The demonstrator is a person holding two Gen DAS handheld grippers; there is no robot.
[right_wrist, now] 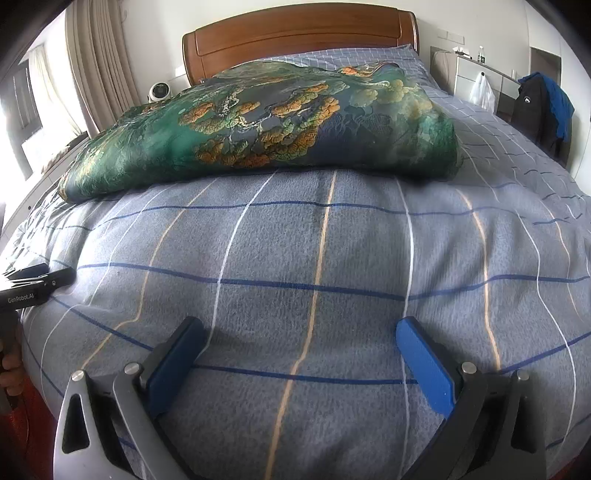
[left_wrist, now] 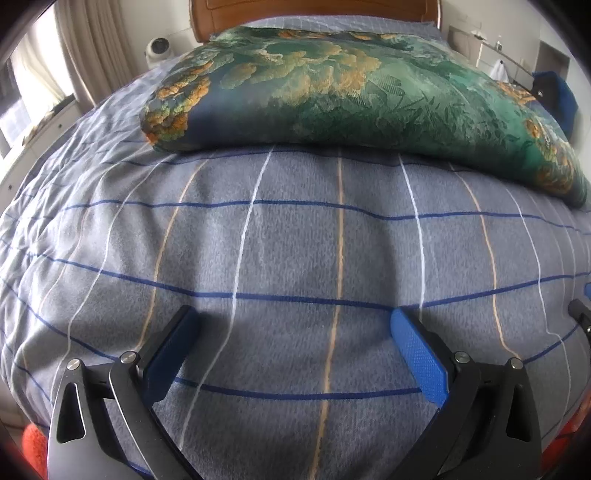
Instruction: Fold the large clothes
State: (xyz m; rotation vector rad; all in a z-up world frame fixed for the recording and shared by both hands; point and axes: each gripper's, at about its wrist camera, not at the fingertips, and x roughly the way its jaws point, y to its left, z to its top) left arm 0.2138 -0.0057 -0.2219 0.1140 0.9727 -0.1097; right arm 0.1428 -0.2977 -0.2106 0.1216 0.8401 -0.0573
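Looking along the left wrist view first, the left gripper [left_wrist: 291, 334] hovered over the grey checked blanket [left_wrist: 295, 240] with its blue pads spread wide and nothing between them; it gripped no cloth. That blanket lay across the near half of the bed as a thick, rounded slab, its stripes running fairly straight, which read as a piece already folded at least once (how many layers sat beneath could not be told). Beyond it, touching its far edge, rested the green floral quilt [left_wrist: 351, 88], also bundled into a compact fold in front of the wooden headboard [left_wrist: 314, 9]. At the right edge of this view a sliver of the other tool showed.

Turning to the right wrist view, the right gripper [right_wrist: 301, 343] stood equally released, jaws fully apart above the same blanket [right_wrist: 314, 258], touching nothing that could be seen. The quilt [right_wrist: 258, 129] sat farther back, tidy and closed, near the headboard [right_wrist: 295, 33]. The left tool's body [right_wrist: 33, 284] and a hand [right_wrist: 11, 365] appeared at the left margin, level with the blanket's near left corner.

Judging by this, most folding seemed finished: both pieces looked compact, both tools empty. What remained was probably a last fold or smoothing of the checked blanket.
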